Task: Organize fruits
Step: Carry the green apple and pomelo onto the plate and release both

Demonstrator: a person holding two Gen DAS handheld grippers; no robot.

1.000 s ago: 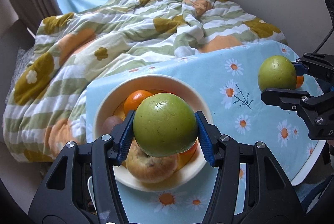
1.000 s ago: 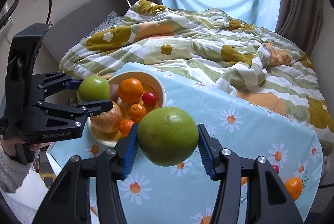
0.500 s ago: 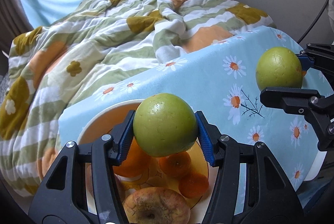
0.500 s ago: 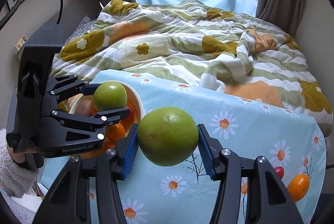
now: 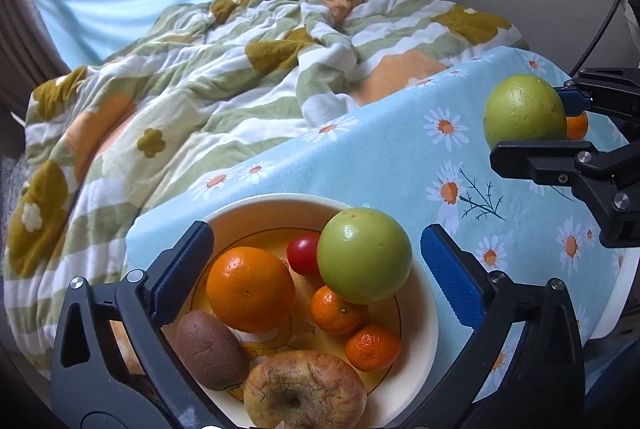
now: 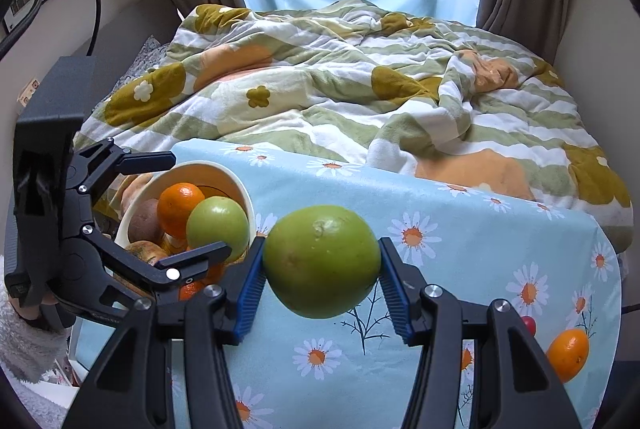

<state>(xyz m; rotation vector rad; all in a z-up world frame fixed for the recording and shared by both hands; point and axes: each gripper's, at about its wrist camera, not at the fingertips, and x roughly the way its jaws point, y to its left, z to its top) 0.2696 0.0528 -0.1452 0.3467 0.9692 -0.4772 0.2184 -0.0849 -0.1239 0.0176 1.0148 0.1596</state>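
The left gripper [image 5: 316,273] has just been opening, and its blue fingers [image 5: 450,275] now stand wide apart over the bowl [image 5: 420,313]. A green apple [image 5: 364,256] sits between them but neither finger touches it. It rests in the bowl on top of the small oranges [image 5: 338,310], next to a little red tomato [image 5: 303,254]. It is closer to the finger on the right than to the one on the left. A big orange [image 5: 250,289], a brown kiwi [image 5: 211,349] and a wrinkled apple [image 5: 305,389] also lie in the bowl.

The right gripper [image 6: 322,279] holds a second green apple [image 6: 322,261]. Its blue fingers [image 6: 250,293] press on both sides of the fruit, partly closed around it. This apple hangs above the blue daisy cloth [image 6: 460,261] that covers the surface, just beside the bowl.

Near the right edge of the surface lie one more orange [image 6: 568,353] and a small red fruit [image 6: 529,325]. Behind the surface is a bed with a striped flower blanket [image 6: 340,101].
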